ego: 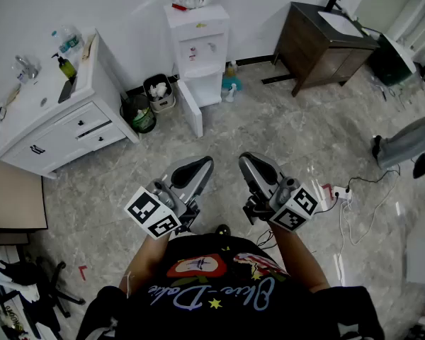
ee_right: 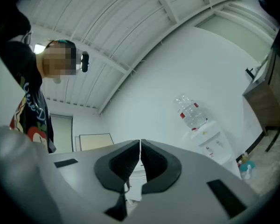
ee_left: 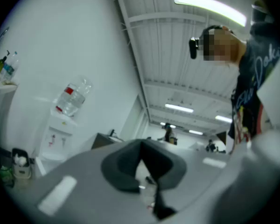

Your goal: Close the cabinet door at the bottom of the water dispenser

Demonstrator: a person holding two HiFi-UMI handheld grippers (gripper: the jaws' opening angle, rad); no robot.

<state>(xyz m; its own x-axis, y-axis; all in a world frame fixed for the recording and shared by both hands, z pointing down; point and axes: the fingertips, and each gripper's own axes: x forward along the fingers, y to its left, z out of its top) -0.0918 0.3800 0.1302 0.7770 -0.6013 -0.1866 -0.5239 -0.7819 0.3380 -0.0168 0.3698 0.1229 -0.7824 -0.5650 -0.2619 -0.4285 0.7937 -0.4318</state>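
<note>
In the head view, the water dispenser (ego: 197, 44) is seen well ahead against the wall. Its bottom cabinet door (ego: 190, 109) is swung out, upright, nearer the left gripper (ego: 202, 166) than the right gripper (ego: 249, 163). In the left gripper view, the jaws are pressed together on nothing. In the right gripper view, the jaws are likewise shut and empty.

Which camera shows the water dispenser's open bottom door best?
Head view: the door stands swung open at the foot of the water dispenser. Both gripper views catch the dispenser and bottle; the door can't be made out.
</note>
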